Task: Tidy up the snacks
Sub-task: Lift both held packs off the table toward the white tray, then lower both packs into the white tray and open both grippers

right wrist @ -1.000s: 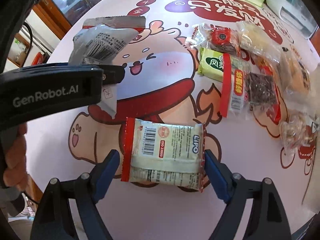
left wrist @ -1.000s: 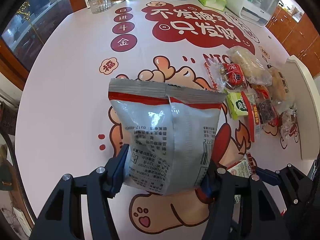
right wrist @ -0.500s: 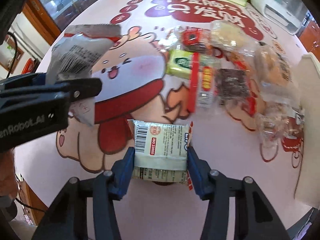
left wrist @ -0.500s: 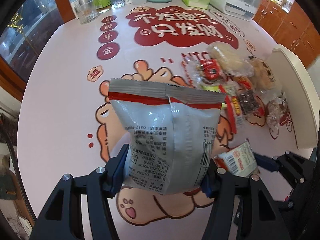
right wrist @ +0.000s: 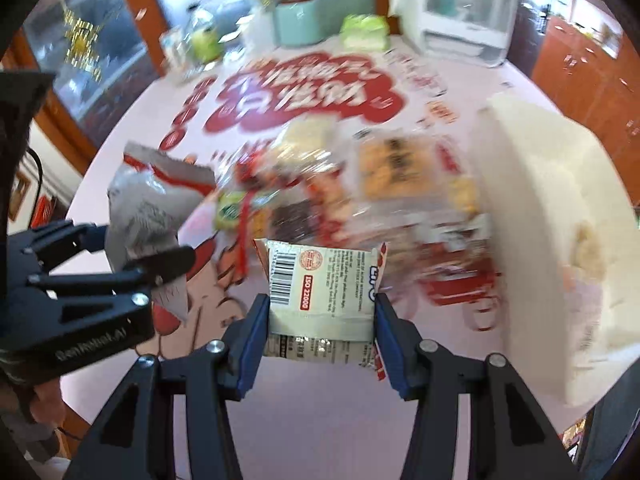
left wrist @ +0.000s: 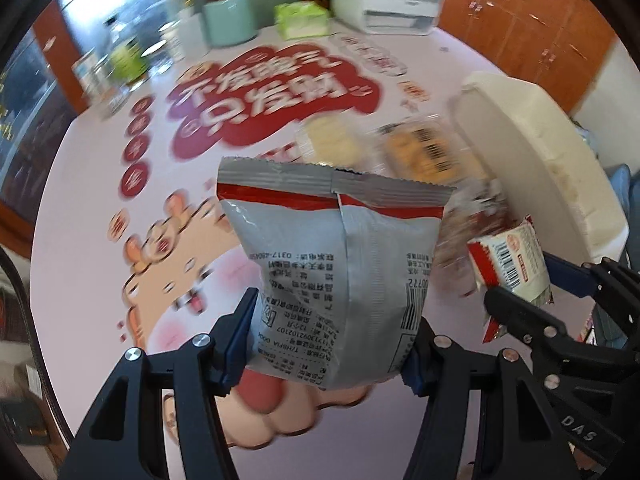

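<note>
Both hands are loaded now, left gripper (left wrist: 326, 340) clamped on the silver bag (left wrist: 340, 276), right gripper (right wrist: 316, 344) pinching the small cracker pack (right wrist: 322, 294), so I'd carry them over the white bin (right wrist: 560, 240) rim before letting go, one at a time.

grey snack bag (left wrist: 340, 276): 1 | white biscuit packet (right wrist: 320, 300): 1 | white bin (right wrist: 560, 240): 1 | teal canister (right wrist: 298, 20): 1

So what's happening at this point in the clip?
A person is sorting snacks with two handheld grippers. The left gripper is shut on a grey snack bag; the right gripper is shut on a small white biscuit pack. Both packs are off the table. More snacks lie beside a white bin.
</note>
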Motion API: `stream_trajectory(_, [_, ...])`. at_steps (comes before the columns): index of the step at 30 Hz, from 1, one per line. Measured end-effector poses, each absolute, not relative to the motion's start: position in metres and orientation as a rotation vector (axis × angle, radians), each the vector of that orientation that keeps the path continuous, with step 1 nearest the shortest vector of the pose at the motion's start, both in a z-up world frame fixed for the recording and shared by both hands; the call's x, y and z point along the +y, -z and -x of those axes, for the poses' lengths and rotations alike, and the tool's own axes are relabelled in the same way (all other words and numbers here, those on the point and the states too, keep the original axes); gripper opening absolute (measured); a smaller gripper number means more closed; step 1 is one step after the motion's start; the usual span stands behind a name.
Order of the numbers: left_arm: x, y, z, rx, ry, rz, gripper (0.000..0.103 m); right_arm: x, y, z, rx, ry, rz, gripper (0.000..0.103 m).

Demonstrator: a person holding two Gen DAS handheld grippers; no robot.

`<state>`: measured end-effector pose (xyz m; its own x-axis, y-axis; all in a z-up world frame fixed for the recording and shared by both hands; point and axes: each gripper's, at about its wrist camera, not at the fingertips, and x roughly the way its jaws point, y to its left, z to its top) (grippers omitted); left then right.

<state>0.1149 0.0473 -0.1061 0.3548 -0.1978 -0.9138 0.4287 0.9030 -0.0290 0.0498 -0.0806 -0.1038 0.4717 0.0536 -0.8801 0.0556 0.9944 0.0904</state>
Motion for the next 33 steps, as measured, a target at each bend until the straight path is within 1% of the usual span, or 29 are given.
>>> stream_trajectory(6, [-0.027, 0.087, -0.110, 1.100, 0.487, -0.252, 0.059, -0.155, 0.074, -0.027, 1.005, 0.095, -0.164, 0.052])
stream_trajectory(11, [-0.098, 0.070, -0.108, 1.058, 0.545, -0.269, 0.060, -0.219, 0.061, -0.016, 0.965, 0.168, -0.208, 0.052])
stream_trajectory(19, [-0.191, 0.065, -0.125, 1.045, 0.563, -0.310, 0.060, -0.299, 0.061, -0.019, 0.928, 0.257, -0.220, 0.052])
stream_trajectory(30, [-0.257, 0.079, -0.161, 1.061, 0.485, -0.355, 0.060, -0.376, 0.073, -0.055, 0.912, 0.302, -0.281, 0.054])
stream_trajectory(33, [-0.269, 0.085, -0.166, 1.075, 0.460, -0.372, 0.063, -0.388, 0.083, -0.063, 0.940, 0.294, -0.299, 0.056])
